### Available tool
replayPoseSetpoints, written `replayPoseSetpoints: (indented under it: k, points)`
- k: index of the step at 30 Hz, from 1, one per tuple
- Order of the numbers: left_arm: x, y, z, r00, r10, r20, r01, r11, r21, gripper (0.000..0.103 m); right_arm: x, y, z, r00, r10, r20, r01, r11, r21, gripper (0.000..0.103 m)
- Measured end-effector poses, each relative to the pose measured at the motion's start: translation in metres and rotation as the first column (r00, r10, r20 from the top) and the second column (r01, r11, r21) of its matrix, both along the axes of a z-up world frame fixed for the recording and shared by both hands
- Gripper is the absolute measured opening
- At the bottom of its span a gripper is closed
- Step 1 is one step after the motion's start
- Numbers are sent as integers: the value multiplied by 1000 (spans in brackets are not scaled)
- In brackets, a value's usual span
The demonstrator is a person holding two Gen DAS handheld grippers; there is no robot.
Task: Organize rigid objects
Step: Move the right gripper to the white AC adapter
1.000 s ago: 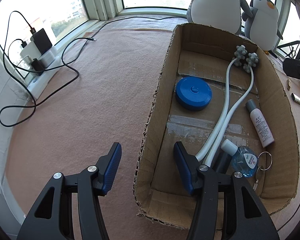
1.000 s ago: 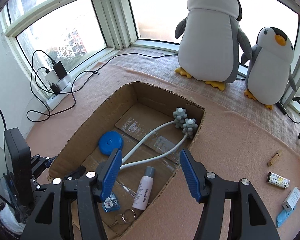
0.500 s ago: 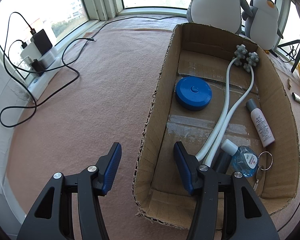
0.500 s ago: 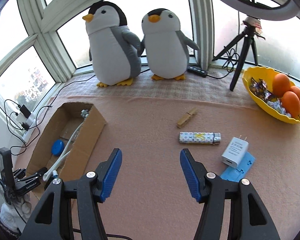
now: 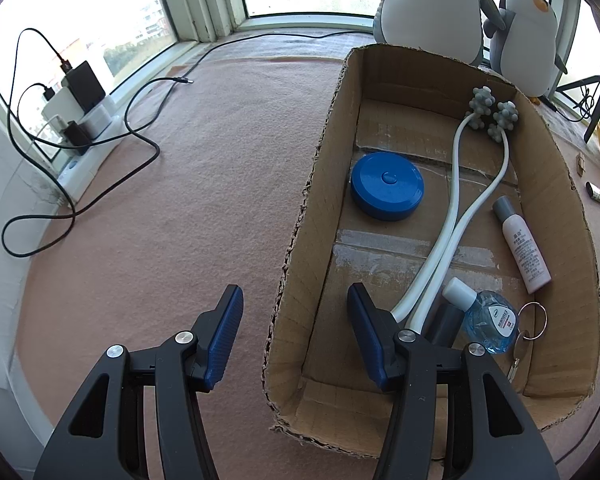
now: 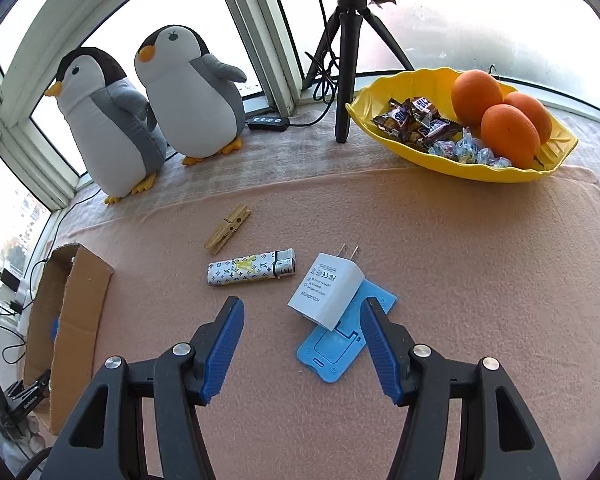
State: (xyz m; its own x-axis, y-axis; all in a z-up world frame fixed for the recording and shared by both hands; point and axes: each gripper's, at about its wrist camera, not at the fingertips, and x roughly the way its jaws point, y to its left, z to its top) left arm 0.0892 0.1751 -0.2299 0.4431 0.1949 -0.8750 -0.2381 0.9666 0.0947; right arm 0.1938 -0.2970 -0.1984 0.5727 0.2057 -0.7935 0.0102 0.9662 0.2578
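Cardboard box (image 5: 308,240) holds a blue disc (image 5: 386,186) and a white massager (image 5: 456,200); the left claw (image 5: 294,300) stands spread astride its side wall. The right claw (image 6: 302,308), spread and empty, hovers over a white adapter (image 6: 326,292) lying on a blue card (image 6: 340,352), with a lighter (image 6: 252,270) and a clothespin (image 6: 227,229) beyond on the counter (image 6: 460,260).

Daylight is pouring through a bay of white-framed windows (image 6: 236,12) wrapping the space. A pinkish felt cloth (image 5: 172,208) is covering the surface. Black cables (image 5: 100,168) are trailing to a power strip (image 5: 80,156) on the sill. A black tripod (image 6: 346,52) is standing by the glass.
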Motion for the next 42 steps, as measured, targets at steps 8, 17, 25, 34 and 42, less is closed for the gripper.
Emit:
replayPoseSetpoints:
  k: [8,17,25,34,42]
  points:
    - [0,-1,0,1000,1,0,-1,1000,0,54,23,-2,-12,998,11,-55,-13,999,-29,56]
    - [-1,0,0,1000,-1,-3,1,1000,2,54,44,-1,-23,995,38,-94,-45,996,-71,56]
    - [-1,-1,0,1000,0,-3,0,1000,3,54,57,2,-29,991,84,-106,-92,993,-71,56]
    - [-1,0,1,1000,2,-3,-2,1000,3,54,47,32,-35,976,184,-117,-190,981,-46,56]
    - [-1,0,1,1000,3,-3,-3,1000,1,54,26,66,-40,955,264,-135,-267,964,-6,56]
